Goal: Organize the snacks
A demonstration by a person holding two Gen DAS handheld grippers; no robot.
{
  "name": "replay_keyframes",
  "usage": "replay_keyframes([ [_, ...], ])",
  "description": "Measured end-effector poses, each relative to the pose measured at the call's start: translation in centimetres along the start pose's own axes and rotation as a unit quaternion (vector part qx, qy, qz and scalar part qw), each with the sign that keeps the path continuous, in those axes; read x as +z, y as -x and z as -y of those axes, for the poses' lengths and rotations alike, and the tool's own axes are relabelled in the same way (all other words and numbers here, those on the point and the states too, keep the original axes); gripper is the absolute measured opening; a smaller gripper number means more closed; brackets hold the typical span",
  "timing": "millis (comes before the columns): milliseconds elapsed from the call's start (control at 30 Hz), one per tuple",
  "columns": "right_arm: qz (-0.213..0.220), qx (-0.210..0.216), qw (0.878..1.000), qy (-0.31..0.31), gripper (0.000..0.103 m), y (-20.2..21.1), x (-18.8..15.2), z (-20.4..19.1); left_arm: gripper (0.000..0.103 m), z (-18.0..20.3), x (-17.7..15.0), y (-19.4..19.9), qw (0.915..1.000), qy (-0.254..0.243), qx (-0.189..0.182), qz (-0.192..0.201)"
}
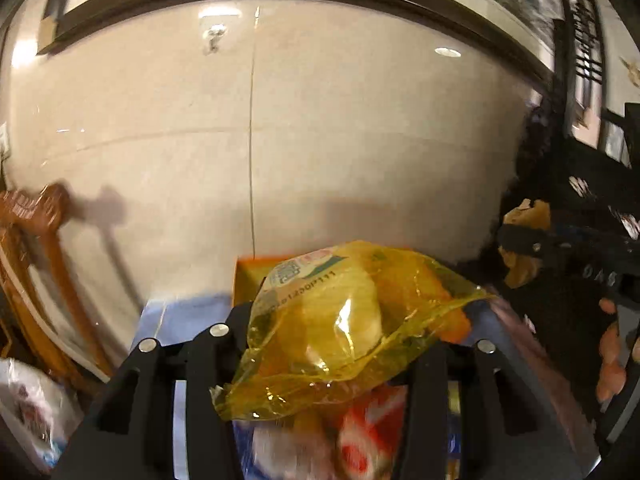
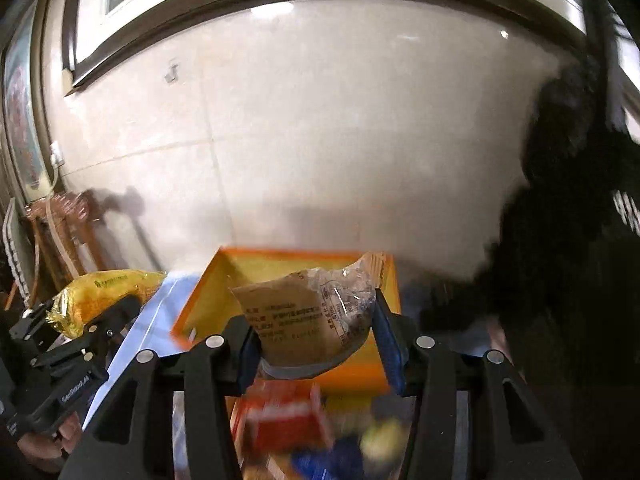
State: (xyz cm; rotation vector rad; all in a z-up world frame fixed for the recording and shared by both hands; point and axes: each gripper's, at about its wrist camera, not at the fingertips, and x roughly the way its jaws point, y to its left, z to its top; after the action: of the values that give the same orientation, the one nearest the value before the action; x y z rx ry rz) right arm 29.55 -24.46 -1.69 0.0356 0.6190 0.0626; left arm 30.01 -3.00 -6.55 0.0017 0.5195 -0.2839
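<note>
My left gripper [image 1: 328,344] is shut on a yellow transparent snack bag [image 1: 340,320] and holds it up in front of the orange box [image 1: 248,276]. The same bag [image 2: 108,288] and the left gripper [image 2: 80,328] show at the left of the right wrist view. My right gripper [image 2: 316,332] is shut on a brown and clear snack packet [image 2: 308,316], held above the orange box [image 2: 216,300]. That packet [image 1: 524,240] and the right gripper [image 1: 540,248] show at the right of the left wrist view. Blurred red snack packs [image 2: 280,420] lie below.
A light blue table surface [image 2: 148,320] carries the orange box and the loose snacks [image 1: 360,432]. A cream tiled wall [image 1: 320,140] stands close behind. A wooden chair [image 1: 36,260] stands at the left. Dark furniture [image 2: 560,240] is at the right.
</note>
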Motion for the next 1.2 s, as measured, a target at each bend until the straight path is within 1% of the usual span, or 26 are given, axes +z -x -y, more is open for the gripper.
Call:
replay_keyframes([
  [33,-0.005,0.000,1.000,0.005,0.058,-1.2,0.9,0.0,0.056,0.0,1.2,-1.4,0.9999,0.001,0.011,0.008],
  [67,-0.017,-0.011,1.000,0.015,0.065,-2.7,1.7,0.0,0.087,0.1,2.1,-2.4,0.9995,0.000,0.027,0.014],
  [100,-0.028,-0.035,0.999,0.025,0.082,-4.0,1.9,0.0,0.099,-0.2,2.5,-3.7,0.9987,0.000,0.050,0.011],
  [133,-0.034,-0.063,0.997,0.036,0.087,-4.9,1.8,0.1,0.099,-0.8,2.4,-4.8,0.9972,0.004,0.074,0.003],
  [167,-0.042,-0.068,0.996,0.043,0.087,-5.4,1.2,0.2,0.099,-1.4,2.0,-5.4,0.9963,0.010,0.085,-0.009],
  [200,-0.047,-0.065,0.996,0.046,0.087,-5.4,0.3,0.4,0.099,-2.1,1.2,-5.8,0.9958,0.019,0.087,-0.022],
  [233,-0.050,-0.063,0.996,0.049,0.087,-5.3,-0.7,0.6,0.099,-2.9,0.0,-5.7,0.9960,0.026,0.082,-0.025],
  [267,-0.055,-0.065,0.995,0.055,0.088,-5.2,-2.1,0.6,0.099,-3.3,-1.0,-5.4,0.9959,0.026,0.083,-0.025],
  [333,-0.071,-0.074,0.992,0.067,0.087,-4.7,-4.9,0.7,0.099,-4.1,-3.9,-4.8,0.9947,0.014,0.094,-0.038],
  [367,-0.080,-0.080,0.991,0.068,0.087,-4.0,-7.1,0.9,0.099,-4.6,-6.0,-4.2,0.9941,0.011,0.096,-0.050],
  [400,-0.084,-0.083,0.991,0.066,0.087,-3.5,-8.2,1.2,0.099,-5.0,-7.3,-3.5,0.9938,0.009,0.094,-0.058],
  [433,-0.092,-0.090,0.990,0.063,0.087,-2.7,-10.2,1.5,0.099,-5.3,-8.8,-2.7,0.9938,0.008,0.090,-0.064],
  [533,-0.116,-0.104,0.987,0.038,0.088,0.1,-16.0,2.9,0.099,-6.0,-14.0,1.1,0.9936,0.005,0.079,-0.080],
  [600,-0.142,-0.115,0.983,0.014,0.088,1.8,-20.5,4.0,0.099,-5.9,-17.0,3.3,0.9928,-0.004,0.075,-0.093],
  [667,-0.167,-0.112,0.979,-0.003,0.088,2.6,-23.9,4.4,0.099,-5.6,-19.9,5.4,0.9920,-0.019,0.072,-0.102],
  [767,-0.192,-0.123,0.974,0.006,0.088,3.4,-28.1,4.8,0.099,-4.7,-23.4,7.3,0.9891,-0.042,0.075,-0.120],
  [800,-0.194,-0.125,0.973,0.010,0.088,3.5,-29.0,4.8,0.099,-4.7,-24.4,7.4,0.9875,-0.045,0.079,-0.129],
  [900,-0.199,-0.131,0.971,0.021,0.088,3.4,-30.1,5.2,0.099,-4.5,-26.4,7.1,0.9832,-0.041,0.089,-0.154],
  [933,-0.202,-0.133,0.970,0.023,0.088,3.1,-29.9,5.4,0.099,-4.3,-26.8,6.9,0.9822,-0.040,0.093,-0.158],
  [1067,-0.212,-0.132,0.968,0.019,0.088,1.7,-30.3,5.9,0.099,-3.5,-28.2,6.4,0.9809,-0.043,0.097,-0.163],
  [1200,-0.226,-0.129,0.965,0.030,0.086,0.1,-30.8,5.5,0.099,-3.0,-29.0,5.3,0.9789,-0.048,0.098,-0.173],
])
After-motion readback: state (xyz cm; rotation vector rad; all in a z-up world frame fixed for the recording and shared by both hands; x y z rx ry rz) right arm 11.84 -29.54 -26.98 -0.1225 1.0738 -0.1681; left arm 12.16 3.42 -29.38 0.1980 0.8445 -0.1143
